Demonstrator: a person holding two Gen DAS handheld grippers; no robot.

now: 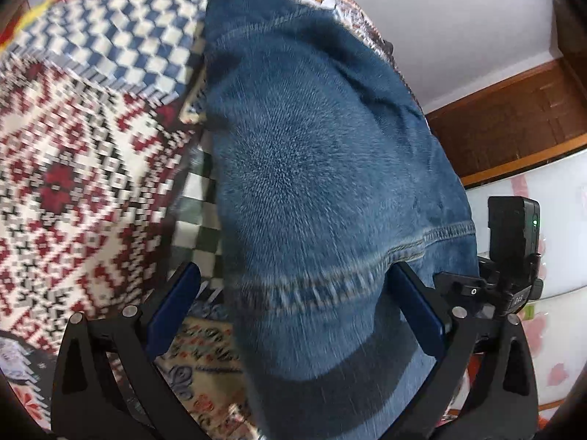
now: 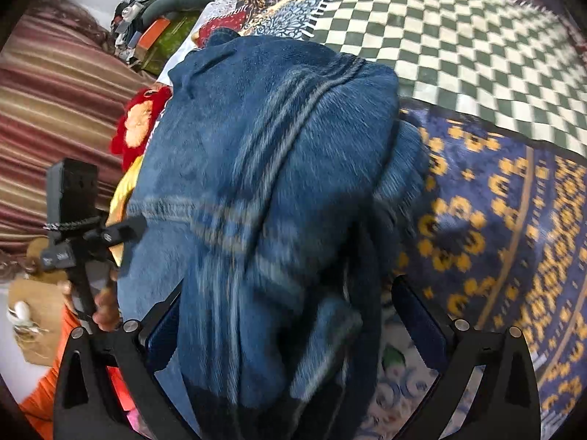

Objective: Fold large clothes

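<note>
Jeans (image 1: pixel 323 168) drape between both spread claws; left gripper (image 1: pixel 293 286) and right gripper (image 2: pixel 286 315) stand wide apart, above patterned blankets (image 1: pixel 73 168).

The left gripper (image 1: pixel 291 300) has its two blue-padded fingers (image 1: pixel 172 310) spread wide apart, one on each side of the view, reaching forward and slightly upward from the black frame at the bottom. The right gripper (image 2: pixel 286 324) is likewise spread, though its left finger is mostly hidden and only the right finger (image 2: pixel 422 321) shows clearly. In the right wrist view, the other gripper's black body appears at the left edge, and the left hand (image 2: pixel 104 306) grips its handle, fingers curled around it.
</note>
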